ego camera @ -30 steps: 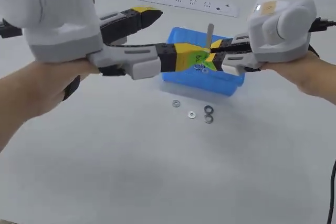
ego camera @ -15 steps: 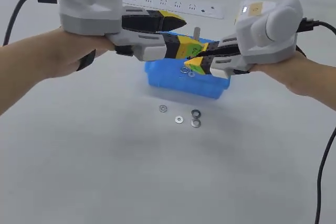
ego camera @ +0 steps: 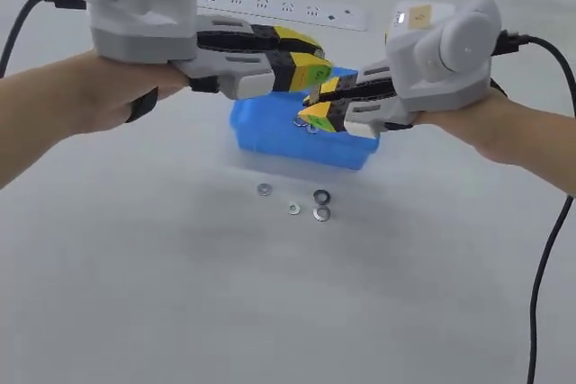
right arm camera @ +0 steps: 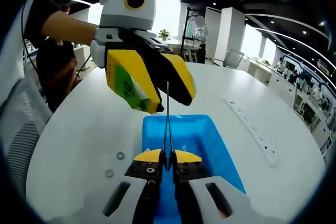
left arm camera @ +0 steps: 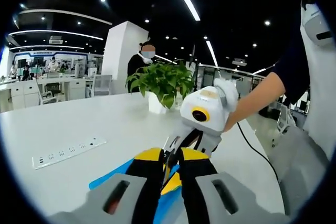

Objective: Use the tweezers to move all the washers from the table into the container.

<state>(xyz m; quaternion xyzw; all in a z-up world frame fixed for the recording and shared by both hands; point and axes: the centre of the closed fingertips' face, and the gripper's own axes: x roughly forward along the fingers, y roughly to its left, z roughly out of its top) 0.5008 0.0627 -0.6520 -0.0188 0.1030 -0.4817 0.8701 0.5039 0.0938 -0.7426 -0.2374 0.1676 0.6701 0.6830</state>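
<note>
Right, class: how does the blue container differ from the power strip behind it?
The container is blue, the power strip white. The container is an open box, the power strip a long flat bar. The container lies nearer the person, the power strip farther back. Both rest on the table.

Tabletop (ego camera: 180, 294) as I see it from the head view:

1. Container (ego camera: 270, 132): at the centre of the tabletop.
2. Washers (ego camera: 293, 209): four, loose on the tabletop just in front of the container, on my side. The two on the right lie close together.
3. Power strip (ego camera: 283, 6): behind the container, towards the far edge.
4. My left tool (ego camera: 317, 65): reaches in from the left, above the container.
5. My right tool (ego camera: 308, 112): reaches in from the right over the container, just below the left tool's tips.
6. Tweezers (right arm camera: 167, 114): clamped between my right tool's jaws, pointing out over the container, with their tips beside the left tool.
</note>
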